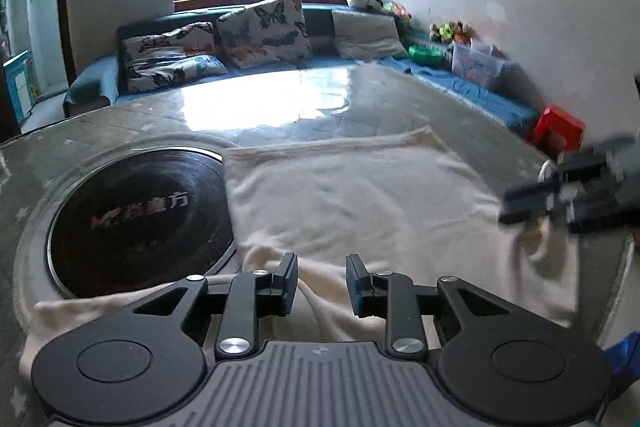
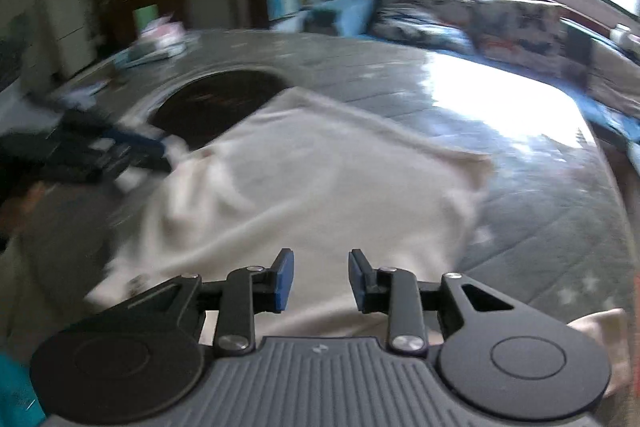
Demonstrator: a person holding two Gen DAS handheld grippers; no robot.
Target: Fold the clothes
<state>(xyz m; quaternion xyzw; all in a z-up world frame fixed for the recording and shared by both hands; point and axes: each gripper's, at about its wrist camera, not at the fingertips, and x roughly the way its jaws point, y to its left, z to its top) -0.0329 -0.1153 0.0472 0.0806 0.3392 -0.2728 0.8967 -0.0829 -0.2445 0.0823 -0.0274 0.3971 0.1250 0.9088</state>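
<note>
A cream garment [image 1: 352, 203] lies spread on the round glass-topped table, partly folded; it also shows in the right wrist view [image 2: 320, 179]. My left gripper [image 1: 322, 281] is open just above the garment's near edge, nothing between its fingers. My right gripper [image 2: 321, 279] is open and empty over the garment's near side. In the left wrist view the right gripper [image 1: 520, 203] appears blurred at the garment's right edge. In the right wrist view the left gripper [image 2: 136, 151] appears blurred at the garment's left edge.
A black round hotplate [image 1: 136, 223] is set in the table, and the garment covers its right rim. A sofa with butterfly pillows [image 1: 260, 27] stands behind the table. A red stool [image 1: 560, 131] is at the right. Papers [image 2: 160, 43] lie on the table's far side.
</note>
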